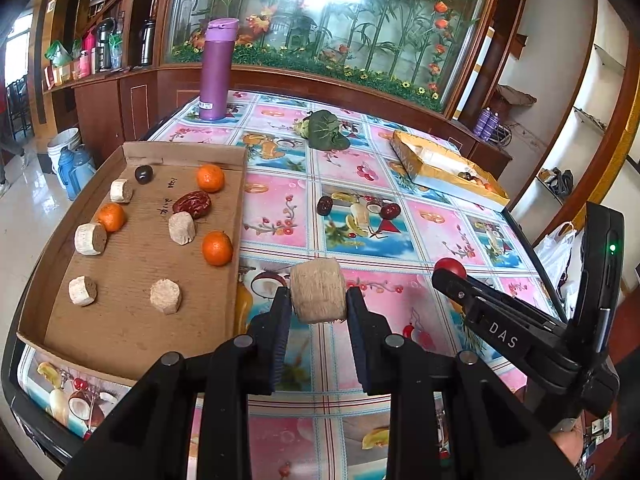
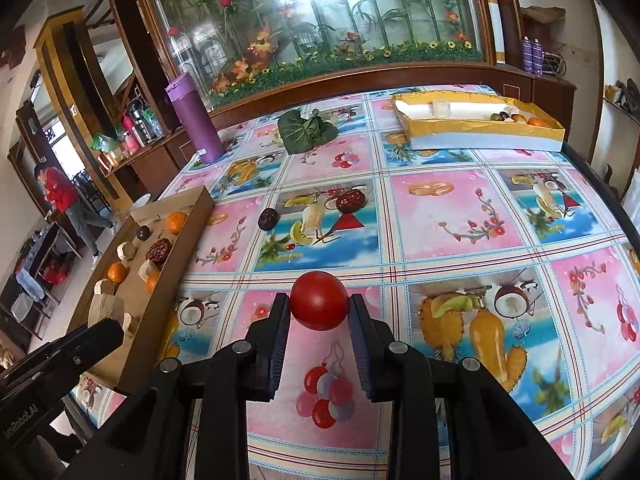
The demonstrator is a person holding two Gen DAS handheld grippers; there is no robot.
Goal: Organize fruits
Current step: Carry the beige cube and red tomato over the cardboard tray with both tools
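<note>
Tray holds three oranges, five tan cylinders.

- A home, most likely a dining or living room.
- A desk under a bright fruit-print oilcloth fills the middle.
- Behind it a dark wooden cabinet holds a glass panel with bamboo and artificial flowers.
- Side shelves carry thermos flasks and packets.
- A purple flask stands on the desk.
- The floor is glossy tile, with a white bucket on it.

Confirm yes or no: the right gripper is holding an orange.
No, the right gripper is shut on a round red tomato, held above the tablecloth.
</note>
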